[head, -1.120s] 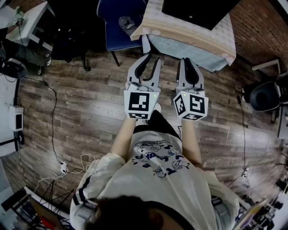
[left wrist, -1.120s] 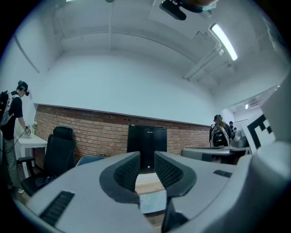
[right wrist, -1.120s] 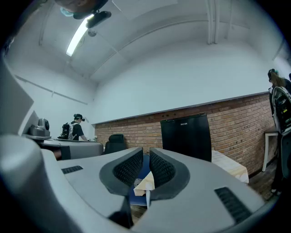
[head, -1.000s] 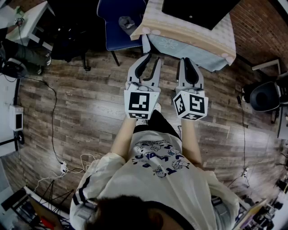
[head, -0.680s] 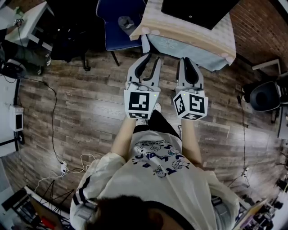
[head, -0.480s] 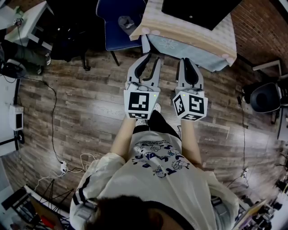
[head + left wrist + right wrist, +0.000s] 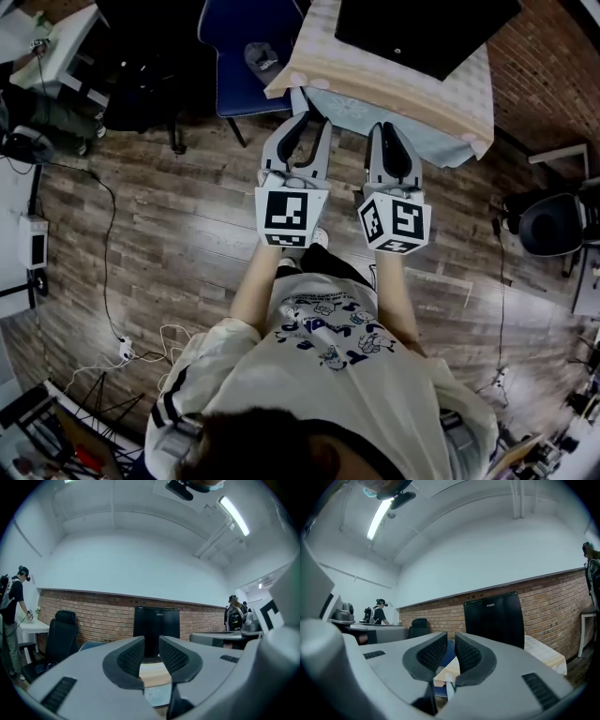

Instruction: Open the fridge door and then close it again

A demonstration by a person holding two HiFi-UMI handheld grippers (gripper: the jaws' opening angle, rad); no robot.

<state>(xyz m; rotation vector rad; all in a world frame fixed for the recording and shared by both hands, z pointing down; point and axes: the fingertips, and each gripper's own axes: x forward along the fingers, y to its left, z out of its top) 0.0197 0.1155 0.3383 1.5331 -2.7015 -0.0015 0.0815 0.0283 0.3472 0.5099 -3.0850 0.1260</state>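
A black mini fridge (image 7: 422, 33) stands with its door closed on a table covered by a beige cloth (image 7: 394, 89). It fills the middle of the left gripper view (image 7: 156, 630) and sits right of centre in the right gripper view (image 7: 494, 620). My left gripper (image 7: 314, 120) and right gripper (image 7: 389, 127) are held side by side, pointing level at the fridge. Their tips reach about the table's near edge, still short of the fridge. Both are shut with nothing between the pads, the left gripper (image 7: 151, 639) and the right gripper (image 7: 451, 635) alike.
A blue chair (image 7: 239, 56) with a cap on its seat stands left of the table. A black office chair (image 7: 553, 202) is at the right, a white desk (image 7: 56, 37) at the far left. Cables (image 7: 122, 347) lie on the wooden floor. A person (image 7: 14, 602) stands by the wall.
The person has stepped forward, so both grippers have moved toward the table and fridge, and their tips now reach its near edge. The jaws look the same as before.
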